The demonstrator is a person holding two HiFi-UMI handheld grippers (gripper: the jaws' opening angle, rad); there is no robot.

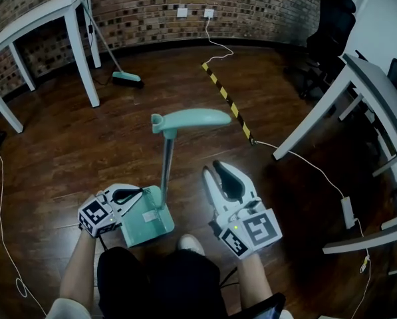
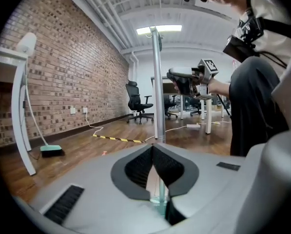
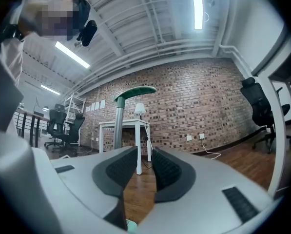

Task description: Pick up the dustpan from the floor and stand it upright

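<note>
The teal dustpan stands upright on the wood floor, its curved handle [image 1: 191, 118] on top of a grey pole [image 1: 166, 158] and its pan [image 1: 148, 221] at my feet. My left gripper [image 1: 142, 191] sits low at the pan's upper left edge. In the left gripper view its jaws [image 2: 153, 149] are shut tip to tip, with the pole [image 2: 157, 82] rising just beyond them. Whether they pinch the pan's rim I cannot tell. My right gripper [image 1: 216, 167] hovers to the right of the pole, apart from it. Its jaws [image 3: 144, 152] stand a narrow slit apart with nothing between them, and the handle [image 3: 135, 91] shows up to the left.
A broom [image 1: 127, 78] leans by the white table [image 1: 52, 12] at the back left. Yellow-black tape [image 1: 226, 98] and a white cable cross the floor ahead. White tables [image 1: 358, 85] and a black office chair [image 1: 328, 32] stand on the right. My shoe [image 1: 190, 243] is beside the pan.
</note>
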